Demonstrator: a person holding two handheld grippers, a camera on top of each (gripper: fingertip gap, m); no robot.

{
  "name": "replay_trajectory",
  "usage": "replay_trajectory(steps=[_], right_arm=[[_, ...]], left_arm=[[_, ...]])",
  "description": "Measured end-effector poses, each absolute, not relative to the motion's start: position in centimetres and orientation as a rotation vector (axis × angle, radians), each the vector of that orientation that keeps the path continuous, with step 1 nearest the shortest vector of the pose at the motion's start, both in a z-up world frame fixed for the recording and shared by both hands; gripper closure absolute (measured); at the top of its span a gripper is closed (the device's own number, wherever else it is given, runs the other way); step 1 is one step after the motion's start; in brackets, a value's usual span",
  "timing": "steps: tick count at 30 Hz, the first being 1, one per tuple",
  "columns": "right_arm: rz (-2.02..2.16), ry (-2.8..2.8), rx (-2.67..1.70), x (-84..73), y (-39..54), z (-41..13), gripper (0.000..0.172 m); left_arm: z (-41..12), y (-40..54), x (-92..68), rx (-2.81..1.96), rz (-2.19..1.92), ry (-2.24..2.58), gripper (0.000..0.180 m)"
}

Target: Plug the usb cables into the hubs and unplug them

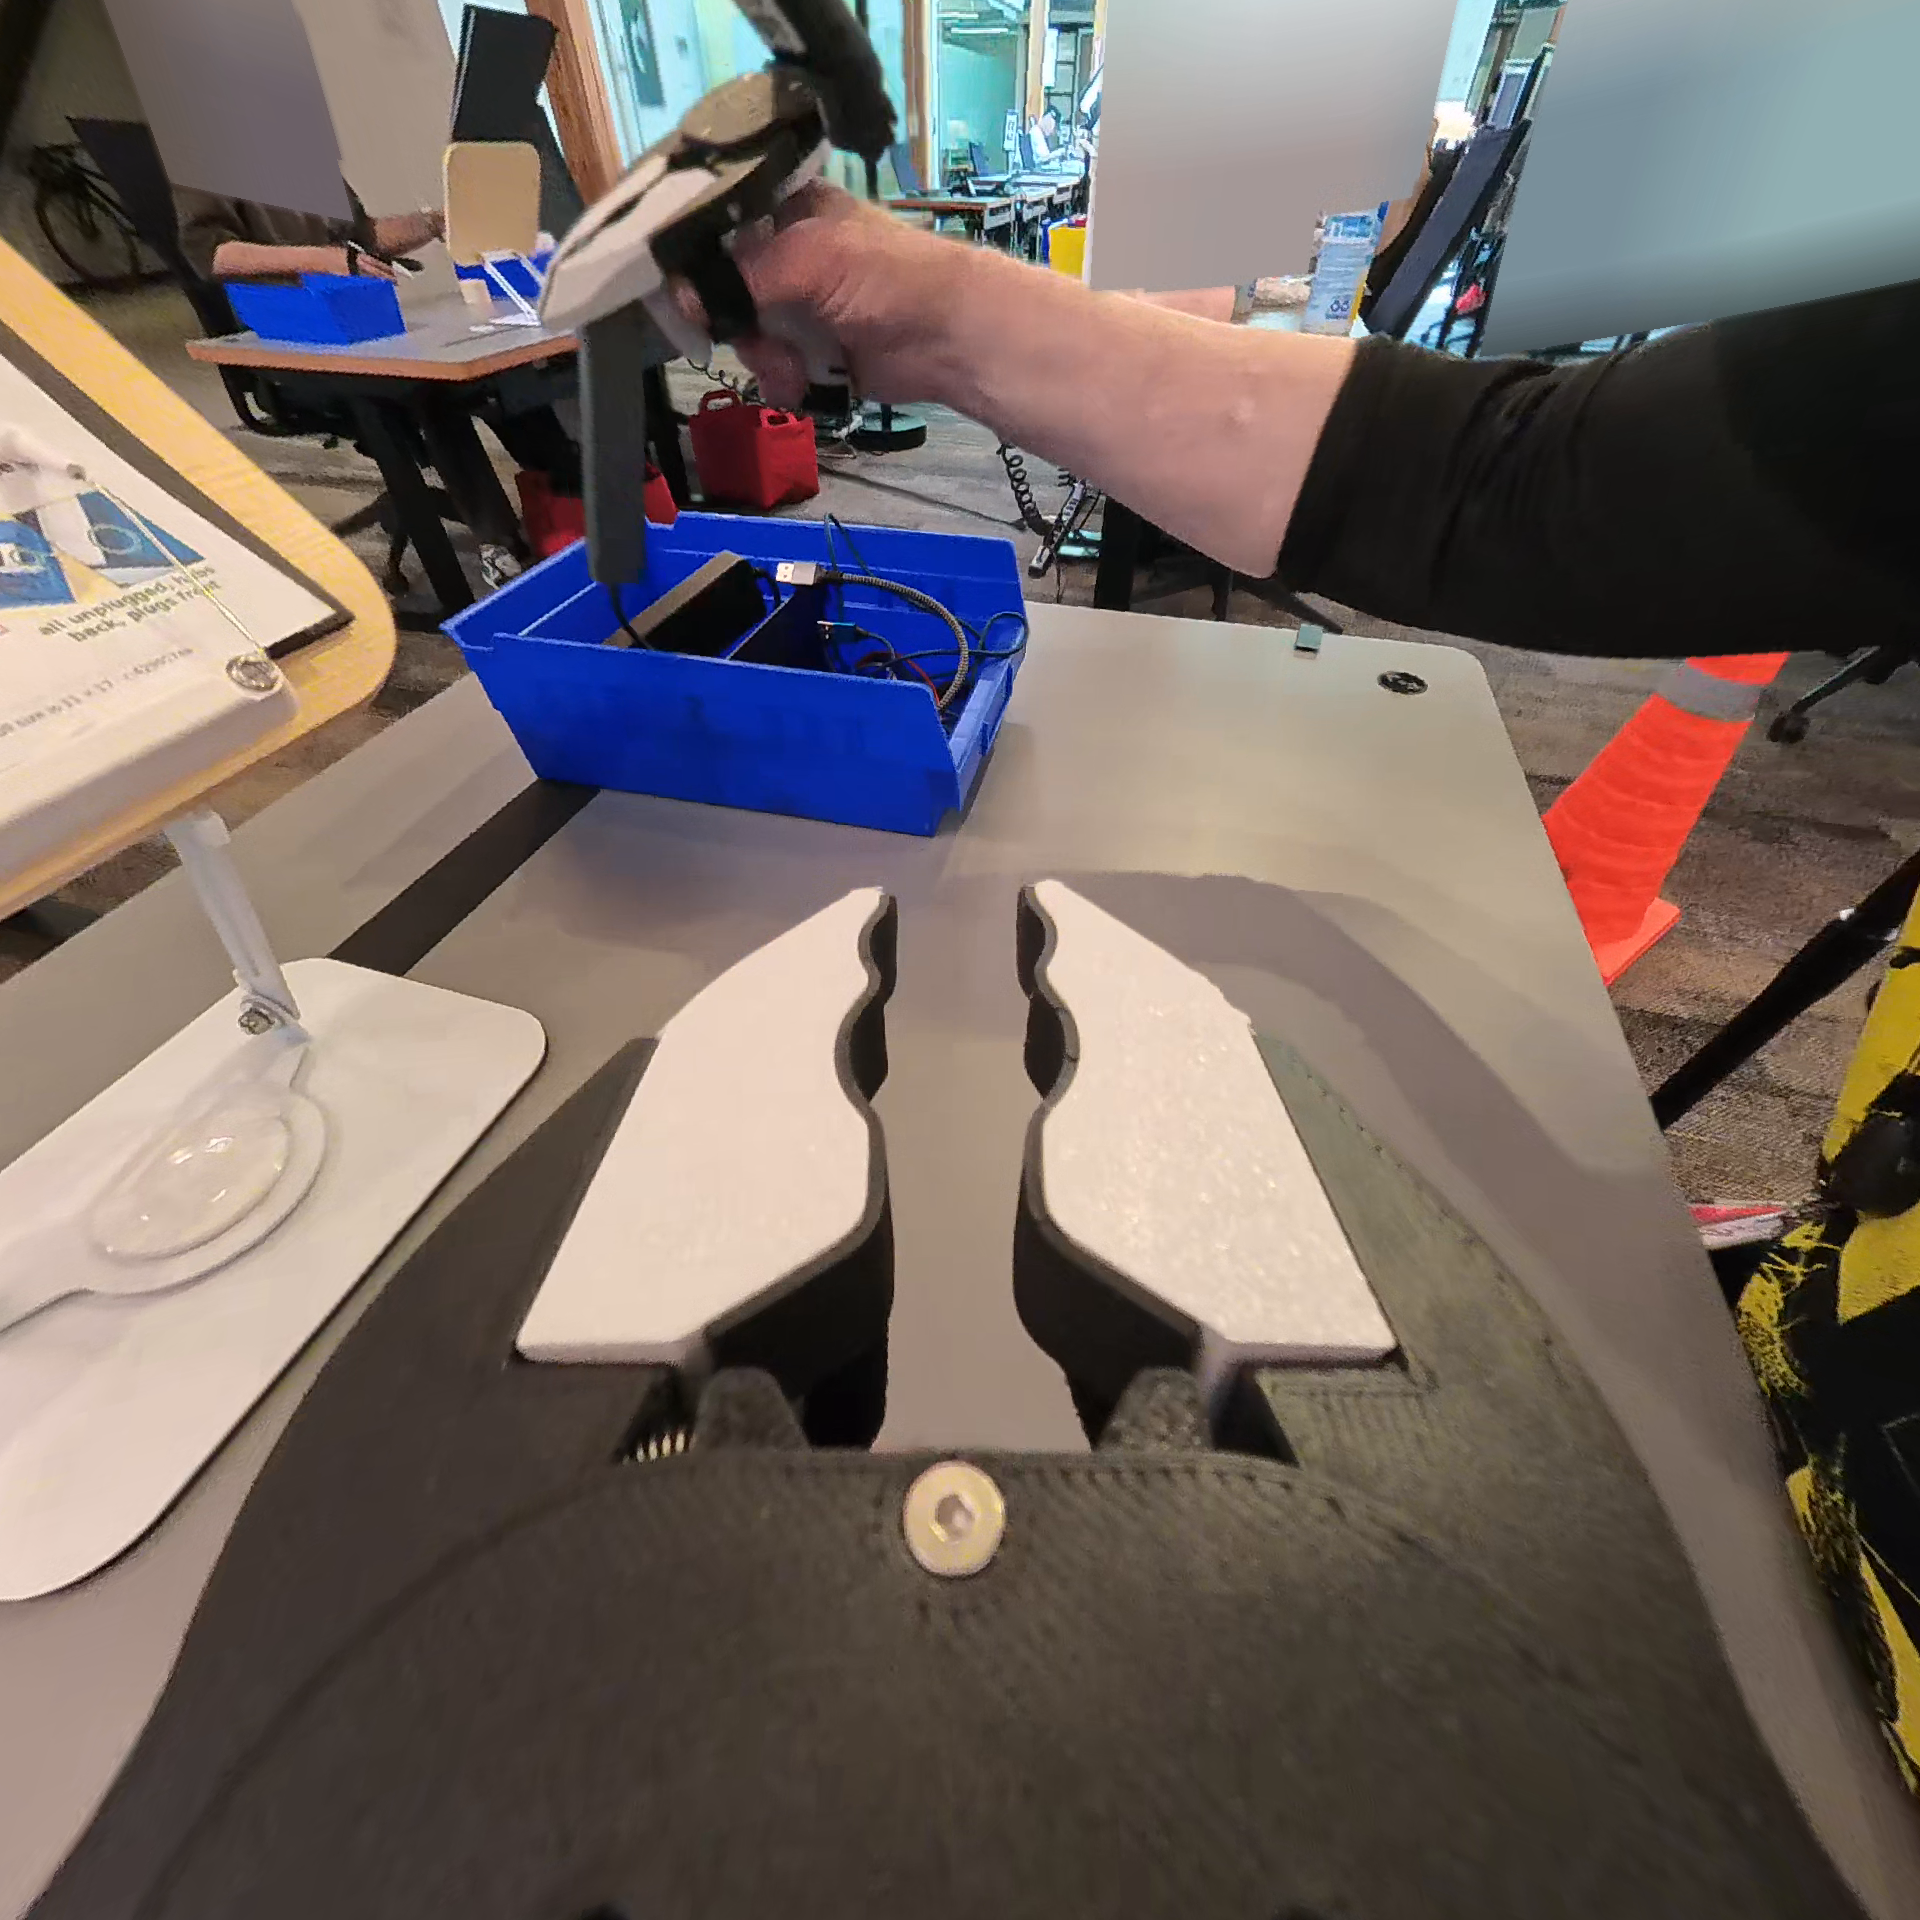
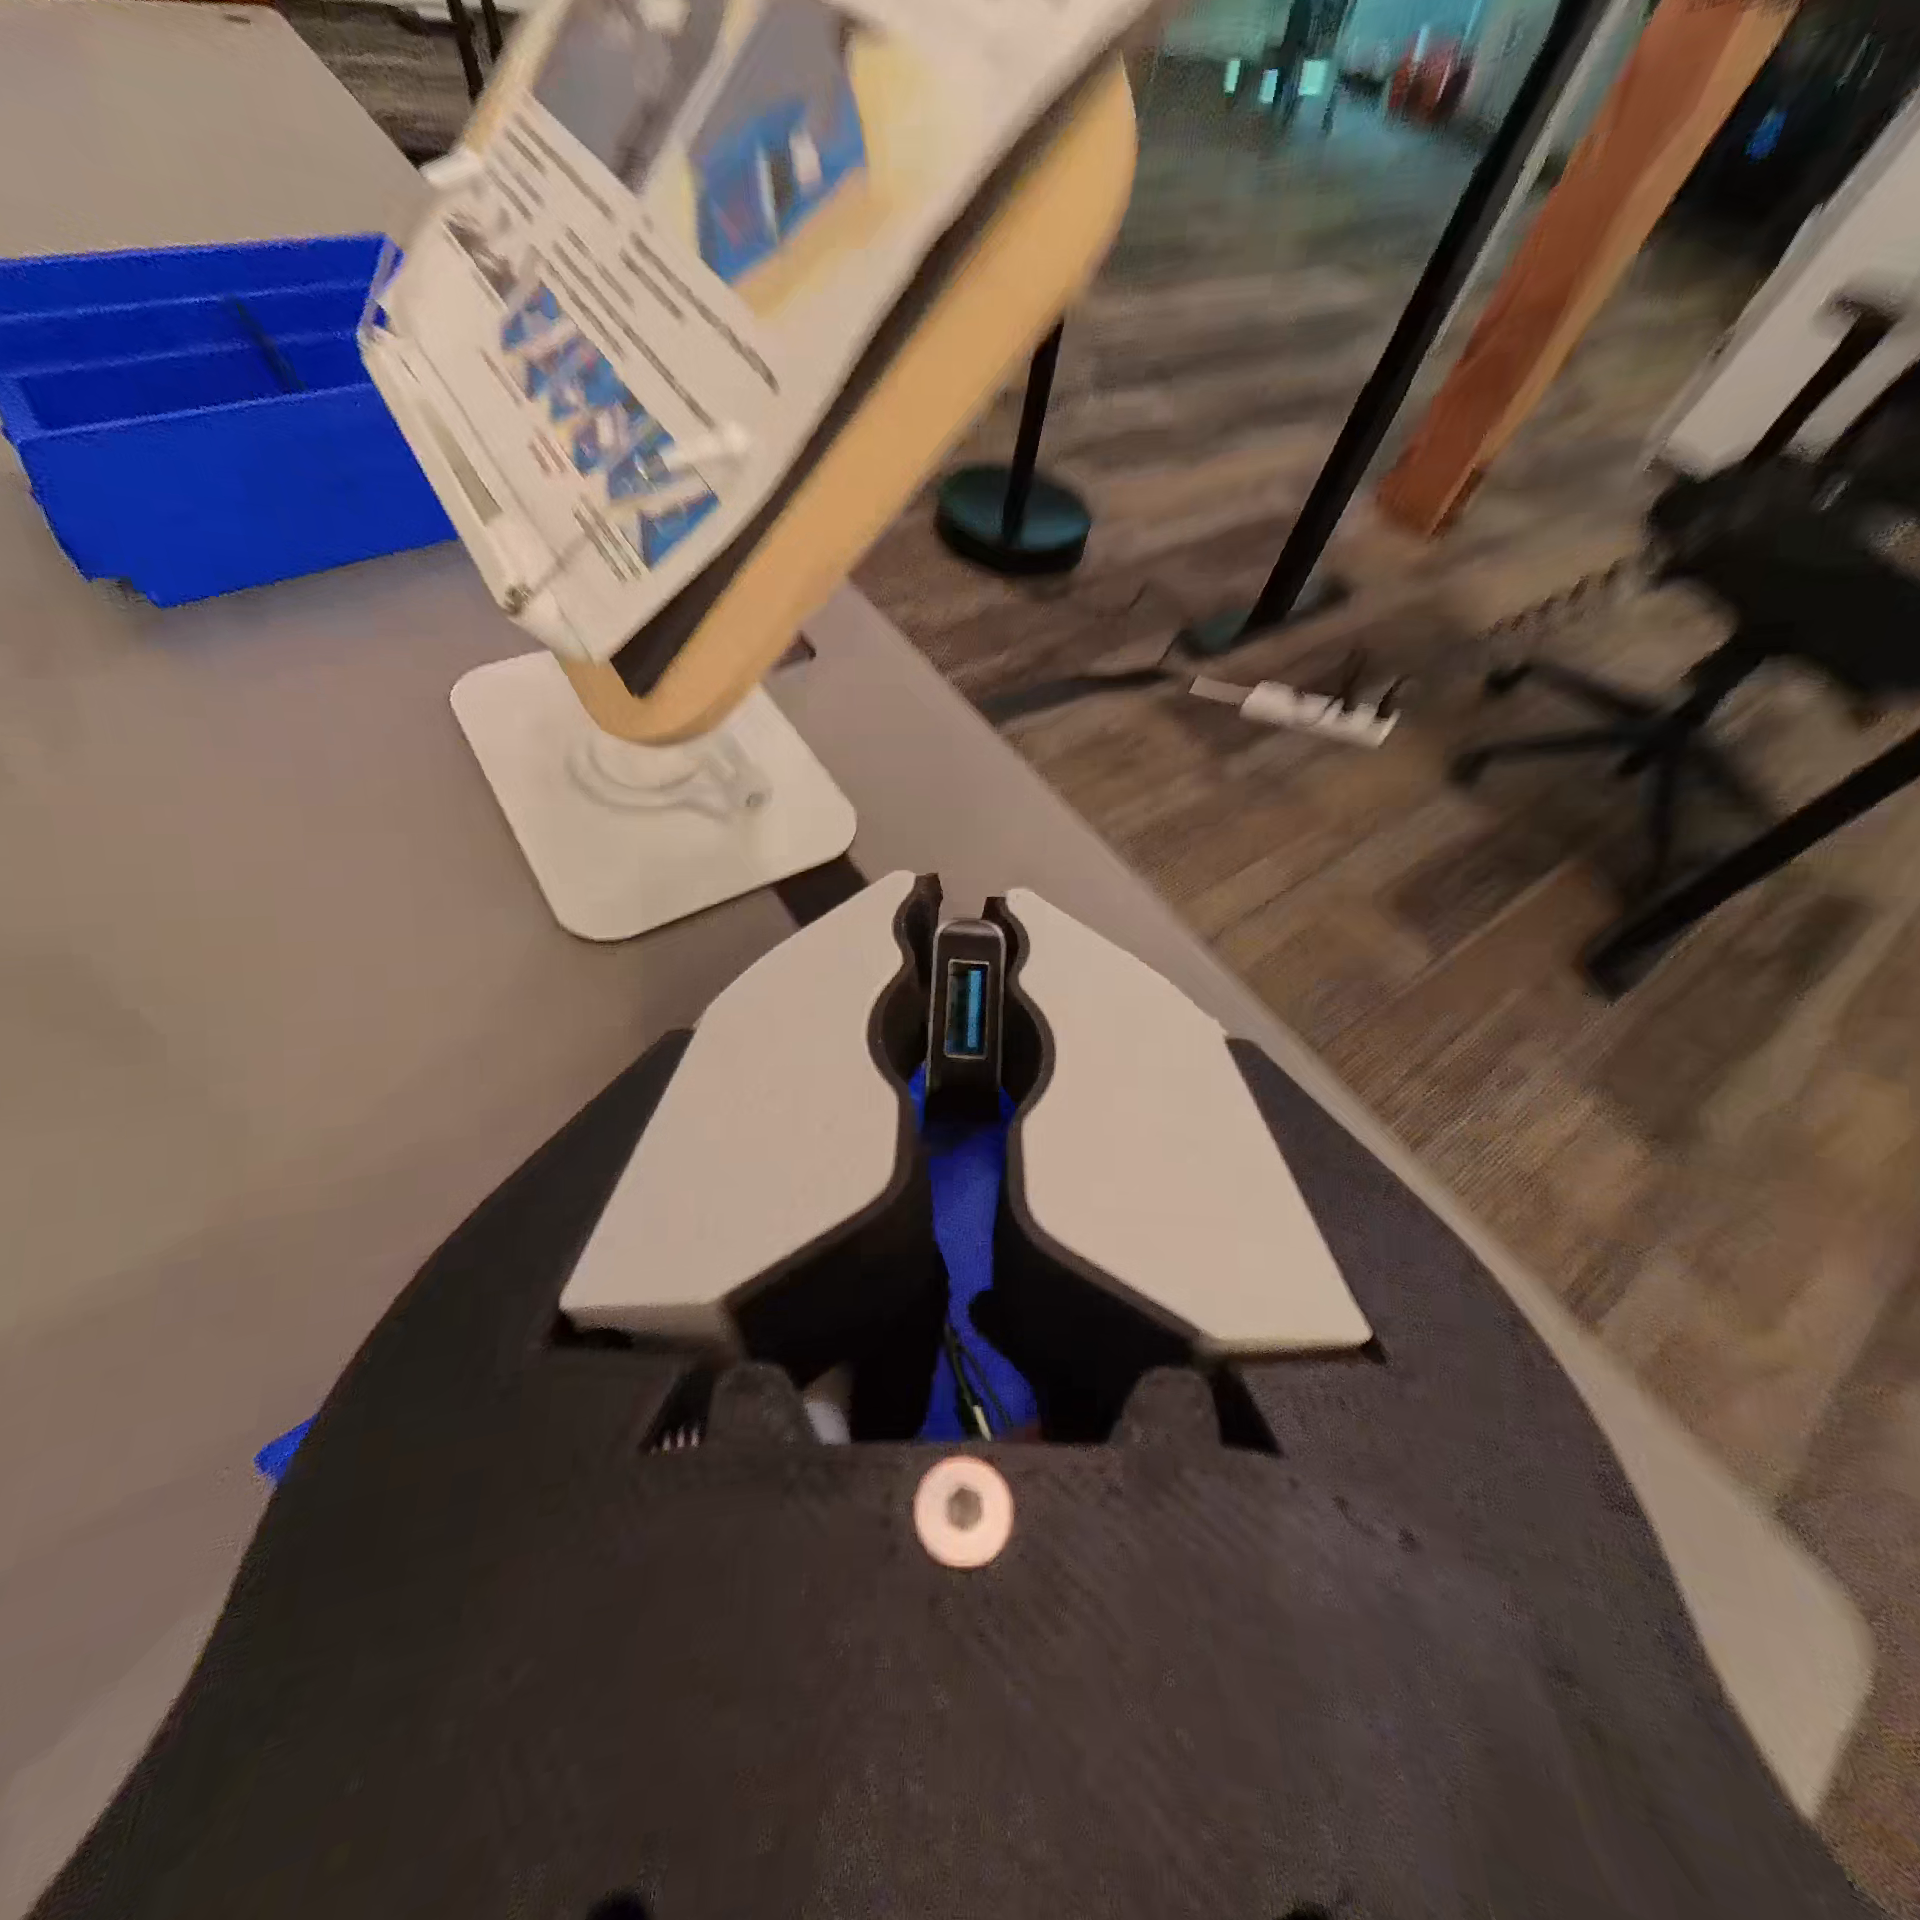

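My left gripper (image 1: 956, 904) is open and empty, low over the grey table (image 1: 1247, 790). Ahead stands a blue bin (image 1: 727, 727) holding a black hub (image 1: 696, 608) and a tangle of usb cables (image 1: 914, 613), one with a bare silver plug (image 1: 795, 571). My right gripper (image 2: 961, 899) is shut on a slim grey usb hub (image 2: 968, 1008), whose blue port faces the camera. In the left wrist view this right gripper (image 1: 566, 301) holds the grey hub (image 1: 613, 447) hanging upright above the bin's left end.
A sheet holder on a white base (image 1: 156, 1195) stands at the table's left; it also shows in the right wrist view (image 2: 644, 821). A second blue bin (image 2: 187, 447) sits behind it. An orange cone (image 1: 1652, 790) stands off the table's right edge. Tip to tip, the grippers are about 40 cm apart.
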State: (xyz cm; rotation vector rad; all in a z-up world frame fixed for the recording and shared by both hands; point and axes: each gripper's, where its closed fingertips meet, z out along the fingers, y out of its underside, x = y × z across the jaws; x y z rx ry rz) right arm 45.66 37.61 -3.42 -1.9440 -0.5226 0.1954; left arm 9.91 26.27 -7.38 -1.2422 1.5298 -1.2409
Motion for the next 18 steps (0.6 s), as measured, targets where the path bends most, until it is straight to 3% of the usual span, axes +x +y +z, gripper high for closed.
replay_trajectory(steps=[5,6,8,9,12,18], right_arm=[[0.595,-0.195,-2.313,47.7,38.4,-11.2,0.161],[0.588,-0.083,-2.413,49.0,38.4,-13.1,0.155],[0.456,0.036,-2.510,51.6,38.3,-15.3,0.122],[0.403,0.062,-2.520,52.5,38.1,-15.5,0.119],[0.308,0.088,-2.445,53.6,37.8,-13.6,0.106],[0.176,-0.101,-2.208,48.3,33.7,-5.5,0.113]], left_arm=[[-8.7,26.4,10.5,-1.274,-1.253,1.548,0.158],[-8.8,26.4,10.6,-1.276,-1.254,1.552,0.158],[-9.0,26.3,10.6,-1.280,-1.248,1.559,0.158],[-9.1,26.4,10.6,-1.284,-1.242,1.563,0.157],[-9.2,26.7,10.3,-1.296,-1.229,1.562,0.155],[-8.9,27.6,9.5,-1.329,-1.201,1.533,0.146]])
